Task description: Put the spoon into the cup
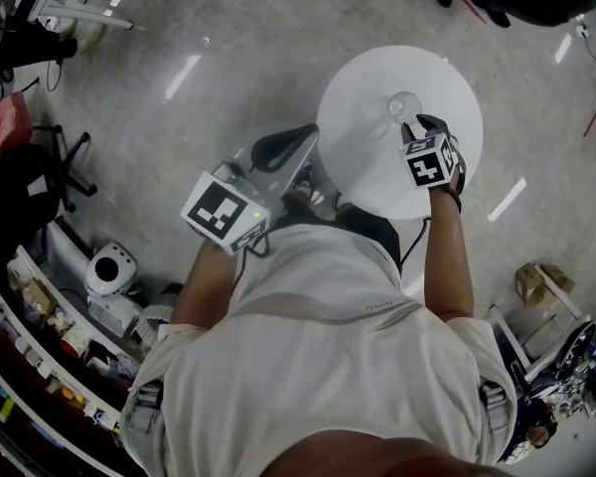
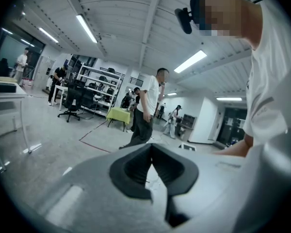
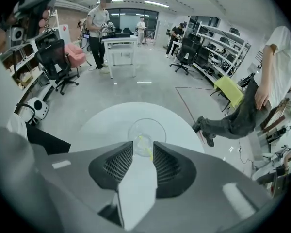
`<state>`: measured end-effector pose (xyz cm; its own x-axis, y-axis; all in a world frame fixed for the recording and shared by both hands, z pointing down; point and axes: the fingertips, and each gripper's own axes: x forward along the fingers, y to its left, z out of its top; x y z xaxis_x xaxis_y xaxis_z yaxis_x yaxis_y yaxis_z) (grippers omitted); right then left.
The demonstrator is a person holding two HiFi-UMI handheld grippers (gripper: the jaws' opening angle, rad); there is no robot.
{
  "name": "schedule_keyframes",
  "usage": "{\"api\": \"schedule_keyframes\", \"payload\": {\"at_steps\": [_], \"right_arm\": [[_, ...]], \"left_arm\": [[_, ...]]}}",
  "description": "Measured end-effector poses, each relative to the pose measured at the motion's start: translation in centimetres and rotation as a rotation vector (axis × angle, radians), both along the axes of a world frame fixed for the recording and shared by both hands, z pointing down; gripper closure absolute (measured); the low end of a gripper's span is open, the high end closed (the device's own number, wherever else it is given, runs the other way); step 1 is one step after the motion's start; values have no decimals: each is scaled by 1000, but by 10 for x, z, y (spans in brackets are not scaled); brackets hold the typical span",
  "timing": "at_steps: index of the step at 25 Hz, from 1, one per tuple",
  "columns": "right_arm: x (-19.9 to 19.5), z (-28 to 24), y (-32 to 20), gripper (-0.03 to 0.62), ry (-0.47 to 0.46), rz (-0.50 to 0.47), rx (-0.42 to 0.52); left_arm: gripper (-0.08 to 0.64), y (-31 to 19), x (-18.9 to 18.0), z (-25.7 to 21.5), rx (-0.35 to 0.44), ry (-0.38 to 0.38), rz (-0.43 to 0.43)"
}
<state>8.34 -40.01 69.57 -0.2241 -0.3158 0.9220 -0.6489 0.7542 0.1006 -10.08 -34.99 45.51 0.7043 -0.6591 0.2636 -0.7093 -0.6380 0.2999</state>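
Observation:
A clear cup (image 1: 404, 104) stands on the round white table (image 1: 368, 167). In the right gripper view a thin yellow spoon (image 3: 146, 146) leans inside the cup (image 3: 146, 130), its handle rising toward the gap between the jaws. My right gripper (image 3: 143, 143) hangs steeply over the cup with its jaws apart and not pressing on the spoon; in the head view it (image 1: 424, 132) sits just near of the cup. My left gripper (image 1: 283, 147) is held off the table's left edge, pointing out into the room, its jaws (image 2: 152, 146) meeting at the tips with nothing between them.
A person (image 2: 146, 108) stands on the floor ahead of the left gripper, near a yellow-green table (image 2: 117, 114). Another person's legs (image 3: 233, 120) are just right of the round table. Office chairs (image 3: 56, 62), a white desk (image 3: 120, 45) and shelves ring the room.

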Motion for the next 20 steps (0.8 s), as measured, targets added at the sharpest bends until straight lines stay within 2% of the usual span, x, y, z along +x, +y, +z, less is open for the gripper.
{"api": "schedule_keyframes", "payload": {"at_steps": [5, 12, 17, 20], "right_arm": [[-4, -58, -2, 457, -96, 45, 96], [-3, -180, 16, 471, -297, 90, 313], [3, -273, 52, 545, -397, 79, 502], [15, -319, 68, 561, -459, 110, 623]], "left_arm": [[558, 5, 6, -21, 38, 18, 30], [558, 18, 43, -72, 146, 45, 118], [558, 38, 69, -111, 221, 53, 168], [558, 46, 85, -133, 272, 52, 197]]}}
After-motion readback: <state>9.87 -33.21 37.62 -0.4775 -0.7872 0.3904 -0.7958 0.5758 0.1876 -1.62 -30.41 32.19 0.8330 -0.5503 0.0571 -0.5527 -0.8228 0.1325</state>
